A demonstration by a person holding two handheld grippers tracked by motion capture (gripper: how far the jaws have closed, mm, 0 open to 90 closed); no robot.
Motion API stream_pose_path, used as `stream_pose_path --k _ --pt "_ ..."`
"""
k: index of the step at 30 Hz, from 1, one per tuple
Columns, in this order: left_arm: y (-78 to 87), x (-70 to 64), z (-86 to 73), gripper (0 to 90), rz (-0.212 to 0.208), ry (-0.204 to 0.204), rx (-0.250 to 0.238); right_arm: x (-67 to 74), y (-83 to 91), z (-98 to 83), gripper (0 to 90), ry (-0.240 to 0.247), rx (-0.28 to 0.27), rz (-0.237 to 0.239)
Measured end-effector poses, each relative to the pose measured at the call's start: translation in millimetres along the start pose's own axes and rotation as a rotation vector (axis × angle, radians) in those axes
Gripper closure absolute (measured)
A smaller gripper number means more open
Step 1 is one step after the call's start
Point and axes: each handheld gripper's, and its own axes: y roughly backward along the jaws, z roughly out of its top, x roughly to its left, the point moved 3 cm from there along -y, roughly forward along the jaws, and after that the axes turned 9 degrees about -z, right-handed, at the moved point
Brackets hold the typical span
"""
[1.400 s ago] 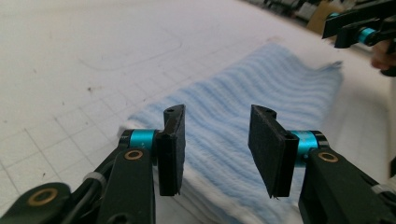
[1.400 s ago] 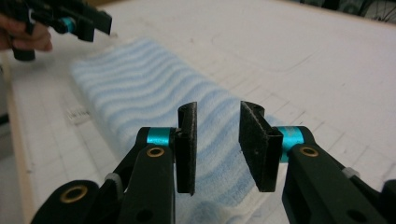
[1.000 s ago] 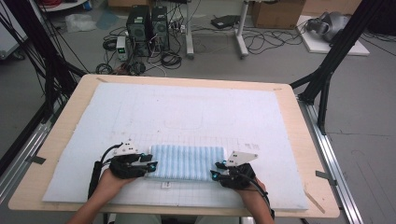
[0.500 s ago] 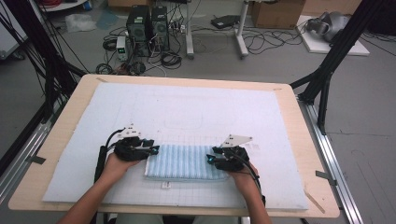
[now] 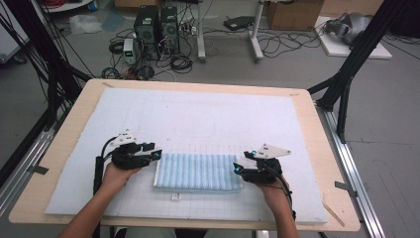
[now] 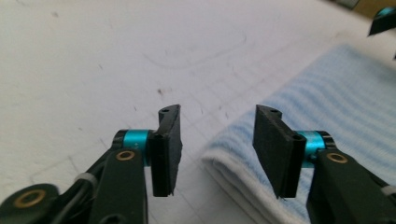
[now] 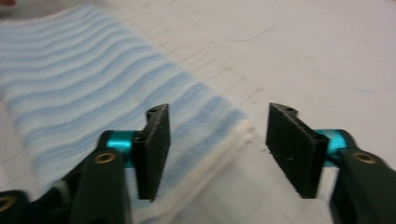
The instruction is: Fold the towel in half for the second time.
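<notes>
towel [image 5: 196, 171] folded flat | between left tool [image 5: 154, 155] and right tool [image 5: 238, 169]

Even, diffuse light is cast from overhead, and no hard shadows are thrown on the desk [image 5: 64, 148]; only faint soft shadows are seen beneath the claws. The white mat [image 5: 208, 119] is rendered bright, almost washed out, without sharp glare. The high view is soft and low in detail. In the left gripper view the pads [image 6: 273, 149] are kept sharp while the background falls out of focus. The right gripper view is smeared by motion blur, most strongly across the striped towel [image 7: 93, 79].
</notes>
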Motion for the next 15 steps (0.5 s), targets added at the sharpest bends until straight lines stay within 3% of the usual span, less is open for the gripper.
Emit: stream_pose_path --k 4,7,9,15 --pt "14.5 5.0 8.2 37.2 -0.007 -0.005 -0.087 -14.9 12.1 -2.3 23.6 -0.022 -0.018 -0.106" --pt "21.2 10.9 10.0 24.2 0.017 0.017 -0.118 -24.6 22.9 -4.3 12.8 -0.041 -0.051 -0.184" --pt "24.1 12.1 10.3 21.0 0.032 0.016 -0.131 -30.9 29.7 -7.0 12.1 -0.046 -0.064 -0.224" --pt "25.3 7.0 9.9 19.5 0.036 -0.033 -0.127 -39.7 42.1 -11.2 12.0 -0.068 -0.084 -0.252"
